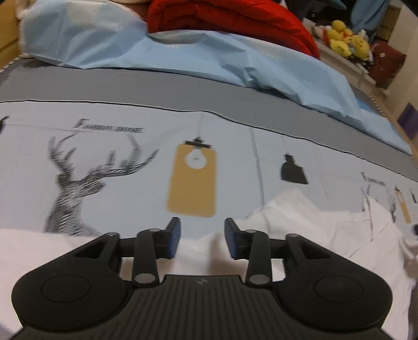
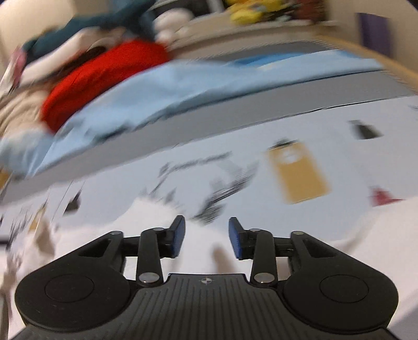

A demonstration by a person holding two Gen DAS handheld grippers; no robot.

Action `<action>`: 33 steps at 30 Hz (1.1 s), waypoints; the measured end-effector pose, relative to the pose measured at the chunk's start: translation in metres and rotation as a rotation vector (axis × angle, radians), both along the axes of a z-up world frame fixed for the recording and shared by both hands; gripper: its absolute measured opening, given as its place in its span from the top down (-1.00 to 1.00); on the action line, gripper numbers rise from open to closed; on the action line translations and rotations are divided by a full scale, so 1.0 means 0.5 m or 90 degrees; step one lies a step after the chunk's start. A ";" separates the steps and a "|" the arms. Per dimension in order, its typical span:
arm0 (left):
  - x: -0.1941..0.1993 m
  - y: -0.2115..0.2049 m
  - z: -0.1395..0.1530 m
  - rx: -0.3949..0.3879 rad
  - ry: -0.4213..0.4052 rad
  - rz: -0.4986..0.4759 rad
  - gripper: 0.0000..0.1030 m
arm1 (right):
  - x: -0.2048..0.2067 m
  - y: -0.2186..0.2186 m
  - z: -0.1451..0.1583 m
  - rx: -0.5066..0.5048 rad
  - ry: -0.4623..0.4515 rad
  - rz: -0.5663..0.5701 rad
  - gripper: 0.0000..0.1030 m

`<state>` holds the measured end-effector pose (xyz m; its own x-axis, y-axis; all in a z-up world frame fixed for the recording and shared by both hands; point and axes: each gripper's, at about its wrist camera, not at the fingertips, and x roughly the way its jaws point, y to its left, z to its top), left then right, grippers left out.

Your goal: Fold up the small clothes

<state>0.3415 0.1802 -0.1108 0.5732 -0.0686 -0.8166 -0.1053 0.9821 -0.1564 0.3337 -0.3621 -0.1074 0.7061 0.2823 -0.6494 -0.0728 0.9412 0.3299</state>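
A white garment (image 1: 300, 222) lies rumpled on the printed bedsheet (image 1: 130, 183), spreading under and to the right of my left gripper (image 1: 202, 239). That gripper hangs just above the cloth with its blue pads apart and nothing between them. In the blurred right wrist view the same white garment (image 2: 146, 225) lies below my right gripper (image 2: 206, 239), whose blue pads also stand apart and hold nothing. The garment's edges are partly hidden by both gripper bodies.
A light blue sheet (image 1: 183, 52) is bunched along the far side of the bed, with a red quilt (image 1: 235, 21) behind it. Yellow plush toys (image 1: 344, 39) sit on a ledge at the far right. The sheet print shows a deer (image 1: 78, 183) and a tan tag (image 1: 193, 180).
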 end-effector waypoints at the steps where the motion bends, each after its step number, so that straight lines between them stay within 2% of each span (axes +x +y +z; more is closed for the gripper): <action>1: 0.007 -0.006 -0.007 -0.011 -0.002 -0.014 0.03 | 0.000 0.031 -0.002 -0.007 0.007 0.019 0.14; 2: 0.014 -0.015 -0.017 -0.021 0.001 -0.031 -0.06 | -0.003 0.064 -0.004 -0.019 0.012 0.036 0.09; 5: 0.026 -0.044 -0.047 -0.033 0.008 -0.072 -0.07 | 0.008 0.122 -0.028 -0.060 0.030 0.072 0.03; 8: 0.037 -0.065 -0.079 -0.009 0.026 -0.095 -0.05 | 0.024 0.157 -0.054 -0.129 0.040 0.090 0.04; 10: 0.042 -0.067 -0.092 0.005 0.030 -0.102 0.13 | 0.031 0.164 -0.061 -0.150 0.036 0.080 0.08; 11: 0.043 -0.067 -0.094 0.015 0.025 -0.109 0.51 | 0.032 0.166 -0.059 -0.147 0.033 0.075 0.30; 12: 0.046 -0.067 -0.093 0.012 0.025 -0.127 0.89 | 0.035 0.170 -0.059 -0.147 0.031 0.079 0.62; 13: 0.050 -0.068 -0.088 0.015 0.022 -0.145 0.89 | 0.038 0.172 -0.058 -0.151 0.027 0.087 0.76; 15: 0.050 -0.073 -0.066 0.082 -0.024 -0.142 0.90 | 0.047 0.166 -0.054 -0.139 0.018 0.092 0.80; 18: 0.051 -0.061 -0.034 0.098 -0.093 -0.090 0.87 | 0.041 0.152 -0.009 -0.117 -0.065 0.044 0.79; 19: 0.052 -0.066 -0.033 0.124 -0.103 -0.077 0.84 | 0.039 0.145 0.004 -0.103 -0.096 0.026 0.76; 20: 0.057 -0.071 -0.035 0.146 -0.097 -0.070 0.78 | 0.039 0.142 0.010 -0.110 -0.109 0.008 0.62; 21: 0.060 -0.076 -0.039 0.164 -0.081 -0.063 0.69 | 0.046 0.140 0.009 -0.130 -0.100 -0.016 0.31; 22: 0.063 -0.079 -0.041 0.174 -0.064 -0.060 0.64 | 0.053 0.135 0.004 -0.146 -0.075 -0.043 0.15; 23: 0.058 -0.078 -0.037 0.175 -0.063 -0.059 0.60 | 0.057 0.127 0.000 -0.157 -0.049 -0.071 0.04; 25: 0.046 -0.078 -0.021 0.161 -0.082 -0.060 0.60 | 0.044 0.103 0.004 -0.145 -0.049 -0.094 0.06; 28: 0.024 -0.076 -0.004 0.116 -0.086 -0.099 0.60 | 0.018 0.082 0.018 -0.137 -0.066 -0.062 0.07; 31: 0.003 -0.086 -0.014 0.055 -0.054 -0.163 0.60 | -0.012 0.063 0.011 -0.156 -0.057 -0.010 0.09; 33: -0.008 -0.089 -0.042 0.032 -0.012 -0.201 0.60 | -0.015 0.058 -0.029 -0.202 0.000 0.008 0.25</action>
